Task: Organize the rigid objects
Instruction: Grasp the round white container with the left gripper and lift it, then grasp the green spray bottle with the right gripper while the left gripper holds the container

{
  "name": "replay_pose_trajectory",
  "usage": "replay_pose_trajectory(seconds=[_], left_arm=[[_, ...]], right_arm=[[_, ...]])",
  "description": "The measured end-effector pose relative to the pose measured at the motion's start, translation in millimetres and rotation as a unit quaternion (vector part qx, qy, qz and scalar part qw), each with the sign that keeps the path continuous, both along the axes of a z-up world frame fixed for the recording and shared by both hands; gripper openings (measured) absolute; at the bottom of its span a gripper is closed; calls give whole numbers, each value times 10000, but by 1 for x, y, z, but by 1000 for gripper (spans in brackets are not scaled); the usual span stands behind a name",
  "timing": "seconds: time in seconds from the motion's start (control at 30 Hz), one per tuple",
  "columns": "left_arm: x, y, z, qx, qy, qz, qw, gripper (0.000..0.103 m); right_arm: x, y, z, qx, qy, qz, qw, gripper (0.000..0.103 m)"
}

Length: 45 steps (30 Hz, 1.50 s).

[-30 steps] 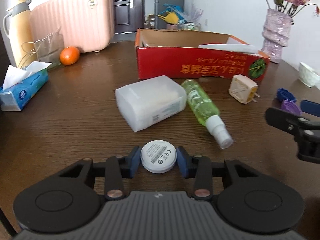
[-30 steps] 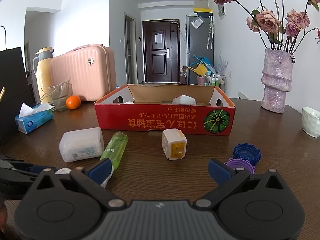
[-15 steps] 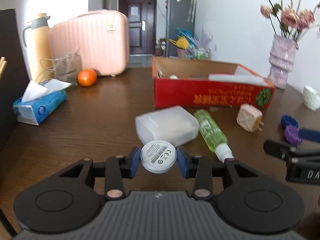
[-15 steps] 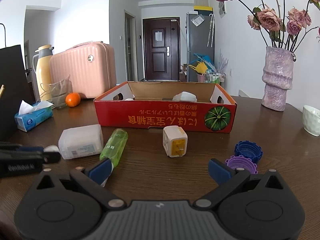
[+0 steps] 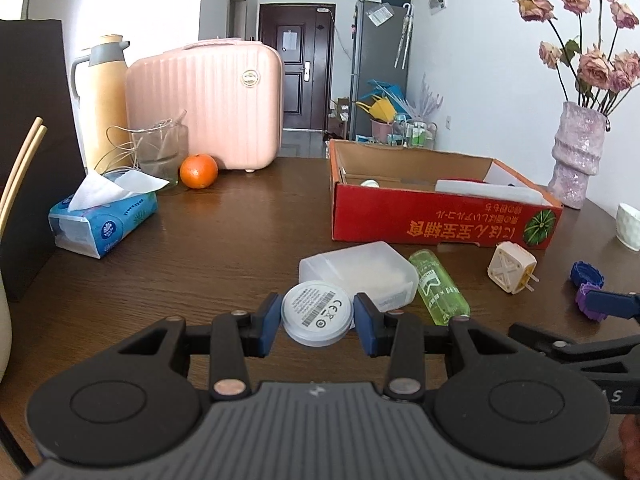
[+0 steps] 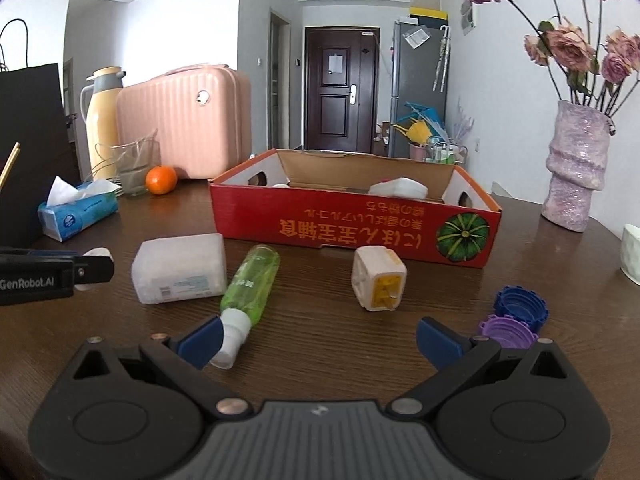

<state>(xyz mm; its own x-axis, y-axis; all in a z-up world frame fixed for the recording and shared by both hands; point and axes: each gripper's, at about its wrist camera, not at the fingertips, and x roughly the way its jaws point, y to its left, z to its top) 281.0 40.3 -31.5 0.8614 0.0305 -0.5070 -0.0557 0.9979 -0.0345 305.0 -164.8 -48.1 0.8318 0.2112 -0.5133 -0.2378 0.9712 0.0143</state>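
Observation:
My left gripper (image 5: 317, 322) is shut on a white round disc (image 5: 317, 311) and holds it above the table, near a translucent white plastic box (image 5: 360, 270). My right gripper (image 6: 318, 340) is open and empty, low over the table; a green spray bottle (image 6: 251, 284) lies with its white cap against the left fingertip. A cream plug adapter (image 6: 378, 279) lies ahead of it. Blue (image 6: 519, 304) and purple (image 6: 508, 330) caps sit by its right finger. The red cardboard box (image 6: 352, 230) stands behind, with white items inside.
A pink suitcase (image 5: 208, 104), yellow thermos (image 5: 102, 92), glass jar (image 5: 160, 152), orange (image 5: 198, 171) and tissue pack (image 5: 102, 220) stand at the left. A purple vase (image 6: 576, 172) with roses and a white cup (image 5: 629, 226) stand at the right. A black bag (image 5: 32, 140) stands at far left.
My left gripper has risen and tilted up with the disc in it, so the table objects sit lower in its view. My right gripper has edged forward toward the bottle.

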Motion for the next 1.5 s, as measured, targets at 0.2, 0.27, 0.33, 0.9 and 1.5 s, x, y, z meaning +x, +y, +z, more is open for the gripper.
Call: replay_pose_trajectory(seconds=[0.2,0.27,0.33,0.9,1.5], left_arm=[[-3,1,2,-30,-75,31,10000,40],[-3,2,2,-47,-79,65,9999,40],[-3,3,3,-68,-86,84,9999,40],[-2,14,4,-293,-76,269,9992,40],[-1,13,3,-273,-55,301,9992,40]], right_arm=[[13,18,-2,-83,137,115,9998,101],[19,23,-3,-119,184,116,9997,101],[27,28,-4,-192,222,106,9995,98],[83,54,-25,-249,723,104,9970,68],[66,44,-15,204,507,195,9983,30]])
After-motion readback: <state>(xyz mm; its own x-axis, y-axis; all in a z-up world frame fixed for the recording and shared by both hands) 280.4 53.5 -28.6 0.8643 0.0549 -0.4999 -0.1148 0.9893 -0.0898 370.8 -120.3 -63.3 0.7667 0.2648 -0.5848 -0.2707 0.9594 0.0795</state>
